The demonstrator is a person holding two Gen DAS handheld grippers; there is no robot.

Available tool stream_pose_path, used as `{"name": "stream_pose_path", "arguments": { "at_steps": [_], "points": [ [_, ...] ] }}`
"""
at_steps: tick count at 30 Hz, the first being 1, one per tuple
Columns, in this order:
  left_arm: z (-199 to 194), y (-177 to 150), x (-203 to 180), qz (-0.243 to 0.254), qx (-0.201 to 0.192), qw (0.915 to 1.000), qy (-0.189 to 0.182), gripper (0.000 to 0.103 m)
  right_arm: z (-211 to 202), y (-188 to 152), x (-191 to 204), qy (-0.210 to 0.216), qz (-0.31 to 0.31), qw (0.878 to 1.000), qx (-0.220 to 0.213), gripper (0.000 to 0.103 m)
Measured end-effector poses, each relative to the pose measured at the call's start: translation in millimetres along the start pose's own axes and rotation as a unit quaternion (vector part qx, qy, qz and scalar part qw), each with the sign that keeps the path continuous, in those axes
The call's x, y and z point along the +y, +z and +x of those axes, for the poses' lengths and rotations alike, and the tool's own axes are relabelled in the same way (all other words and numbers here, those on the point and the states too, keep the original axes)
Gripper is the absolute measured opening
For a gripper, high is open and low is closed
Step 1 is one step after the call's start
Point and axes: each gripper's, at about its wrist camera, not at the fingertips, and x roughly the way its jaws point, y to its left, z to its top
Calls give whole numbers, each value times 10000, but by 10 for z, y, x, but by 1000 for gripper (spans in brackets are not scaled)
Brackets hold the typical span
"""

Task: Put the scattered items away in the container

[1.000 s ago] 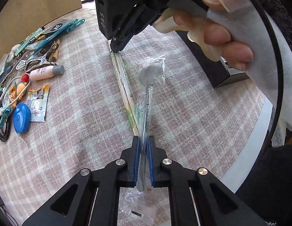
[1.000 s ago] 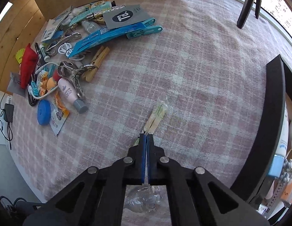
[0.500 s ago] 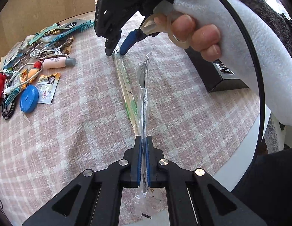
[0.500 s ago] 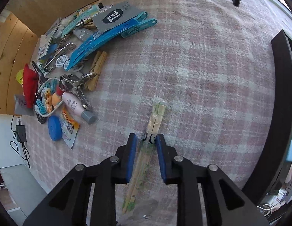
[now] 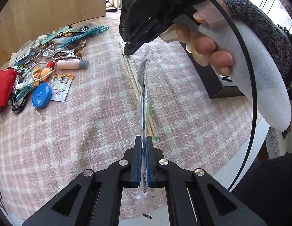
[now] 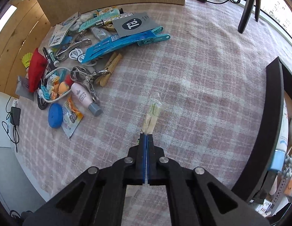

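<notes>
– Hand-held gripper states first: left hand-held gripper [image 5: 143, 141] clamped on the wrapped spoon [image 5: 143, 79], pinching the clear sleeve near the handle end, with the bowl end poking out ahead above the worktop [image 5: 70, 131]. Right hand-held gripper [image 6: 146, 137] just been closing, now pinched on one end of the wrapped chopsticks [image 6: 152, 114], with only a short tip showing past the pads.

– And the rest of that pack?

– Seen from the left wrist, running back over the checked cloth toward the left jaws, just beside the spoon. Hard to tell whether lifted or resting.

– Container?

– Black container [image 6: 274, 113] at the right side of the worktop, well apart from the heap around the pink bottle [image 6: 81, 96]. Already holding a few things, by the look of it.

– Likely trouble from here?

– Several kinds. Chopsticks held by one end only, so prone to droop, swing or slide out of the slick wrapper on the way over. Spoon perhaps gripped through loose film rather than squarely on metal, so liable to slip inside its sleeve and tilt. Two long packs lying close alongside each other, so apt to cross or snag once the hands part. Tall container wall, too: easy to clip with a long pack brought in level, and easy to knock a loose grip free.

– Safest course, then?

– Probably lifting slowly, separating the two hands before swinging right, and tipping each pack in end first.
</notes>
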Motion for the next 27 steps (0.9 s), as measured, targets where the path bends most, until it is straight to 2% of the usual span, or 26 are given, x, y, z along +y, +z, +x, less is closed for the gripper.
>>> {"name": "stream_pose_path", "arguments": {
  "at_steps": [2, 3, 5, 6, 9, 10, 11, 19, 21, 22, 23, 24, 25, 27],
  "points": [
    [57, -6, -21, -34, -2, 10000, 29, 3, 47, 12, -17, 47, 133, 9998, 159, 3],
    [50, -7, -26, -47, -8, 10000, 32, 3, 72, 19, -21, 36, 194, 9996, 201, 9],
    [38, -9, -14, -97, -12, 9999, 45, 3, 139, 30, -5, -50, 227, 9994, 249, 10],
    [34, -19, -3, -122, -13, 9999, 65, 3, 159, 30, 20, -110, 175, 9995, 229, 13],
    [-30, -149, 85, -232, -12, 9996, 127, 3, 119, 17, 140, -354, -197, 9992, 63, 12],
    [-26, -183, 113, -288, -13, 9995, 139, 3, 99, 11, 149, -326, -262, 9991, 45, 12],
    [-39, -204, 145, -357, -26, 9992, 154, 3, 66, 9, 136, -278, -270, 9992, 22, 0],
    [-196, -158, 345, -812, -210, 9958, 358, 3, -377, -27, -138, 179, -14, 9995, -241, 0],
    [-130, -94, 359, -858, -248, 9953, 361, 3, -532, 11, -210, 403, 72, 9990, -179, 0],
    [-142, -81, 360, -874, -266, 9952, 353, 3, -544, -52, -366, 565, 124, 9983, -62, 0],
    [-145, -63, 356, -885, -281, 9951, 353, 3, -509, -235, -655, 661, 176, 9976, 50, 0],
    [-158, -50, 355, -898, -292, 9949, 357, 3, -490, -270, -654, 667, 207, 9975, 111, 1],
    [-170, -39, 354, -912, -302, 9947, 360, 3, -358, -373, -625, 644, 175, 9977, 154, 2],
    [-175, -27, 358, -950, -317, 9944, 338, 3, -15, -367, -397, 547, 109, 9982, 212, 5]
  ]
}}
